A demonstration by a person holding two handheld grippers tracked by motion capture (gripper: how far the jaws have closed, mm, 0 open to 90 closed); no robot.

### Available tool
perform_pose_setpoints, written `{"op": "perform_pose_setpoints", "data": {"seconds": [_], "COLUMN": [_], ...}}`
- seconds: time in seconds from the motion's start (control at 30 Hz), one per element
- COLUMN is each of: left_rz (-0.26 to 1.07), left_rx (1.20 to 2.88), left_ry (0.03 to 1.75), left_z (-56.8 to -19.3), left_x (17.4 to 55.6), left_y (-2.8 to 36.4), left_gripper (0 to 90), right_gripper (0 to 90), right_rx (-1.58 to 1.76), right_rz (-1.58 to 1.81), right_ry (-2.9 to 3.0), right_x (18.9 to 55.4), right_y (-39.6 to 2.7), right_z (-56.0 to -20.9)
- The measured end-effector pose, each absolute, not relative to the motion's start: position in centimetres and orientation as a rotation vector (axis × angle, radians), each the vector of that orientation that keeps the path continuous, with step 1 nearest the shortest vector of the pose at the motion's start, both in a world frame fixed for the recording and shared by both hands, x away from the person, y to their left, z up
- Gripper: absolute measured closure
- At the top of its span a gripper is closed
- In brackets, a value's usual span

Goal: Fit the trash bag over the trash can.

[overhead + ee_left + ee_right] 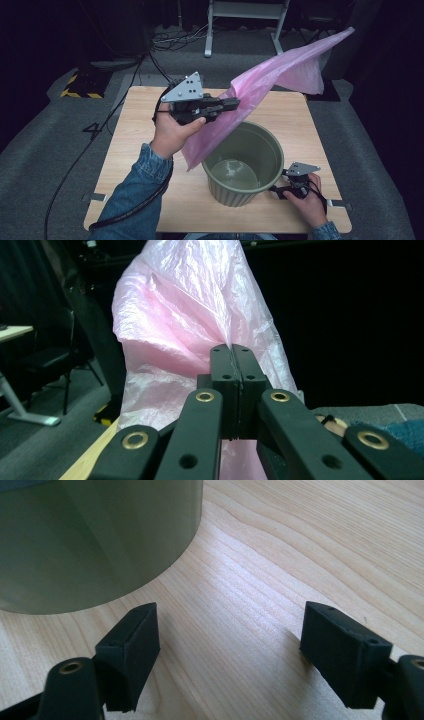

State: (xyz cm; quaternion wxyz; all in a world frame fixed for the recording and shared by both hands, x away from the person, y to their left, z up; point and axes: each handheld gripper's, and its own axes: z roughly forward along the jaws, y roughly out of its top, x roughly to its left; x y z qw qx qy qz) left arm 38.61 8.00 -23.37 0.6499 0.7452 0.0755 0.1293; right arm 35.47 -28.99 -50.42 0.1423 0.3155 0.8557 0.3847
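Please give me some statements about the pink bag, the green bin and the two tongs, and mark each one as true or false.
1. The left tongs are shut on the pink bag. True.
2. The bag lies flat on the table. False: it is held up in the air above the bin.
3. The right tongs are open, with nothing between them. True.
4. The green bin is tipped on its side. False: it stands upright.

This looks like a lab or recording studio, not a home. A small wooden table point(140, 150) stands alone on grey carpet point(45, 150), with dark walls all around. Loose cables point(170, 40) lie on the floor behind it, near the white metal legs of a stand point(210, 30) and yellow-black warning tape point(80, 94).
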Motion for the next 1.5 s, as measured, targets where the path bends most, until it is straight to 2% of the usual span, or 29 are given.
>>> {"op": "perform_pose_setpoints", "data": {"seconds": [0.57,0.87,1.2,1.5], "left_rz": [0.222,0.193,0.203,0.203], "left_rx": [1.646,1.648,1.682,1.674], "left_ry": [0.105,0.108,0.125,0.144], "left_z": [-23.1,-24.4,-26.3,-28.1], "left_x": [38.9,39.2,39.4,38.6], "left_y": [3.5,1.5,1.8,4.5], "left_gripper": [89.4,89.3,89.1,88.8], "right_gripper": [23.4,23.4,23.4,23.4], "right_rx": [0.893,0.893,0.889,0.889], "right_rz": [1.114,1.112,1.115,1.115], "right_ry": [2.48,2.48,2.48,2.48], "right_x": [35.4,35.4,35.4,35.4], "right_y": [-29.1,-29.1,-29.1,-29.1], "right_z": [-50.4,-50.4,-50.4,-50.4]}}
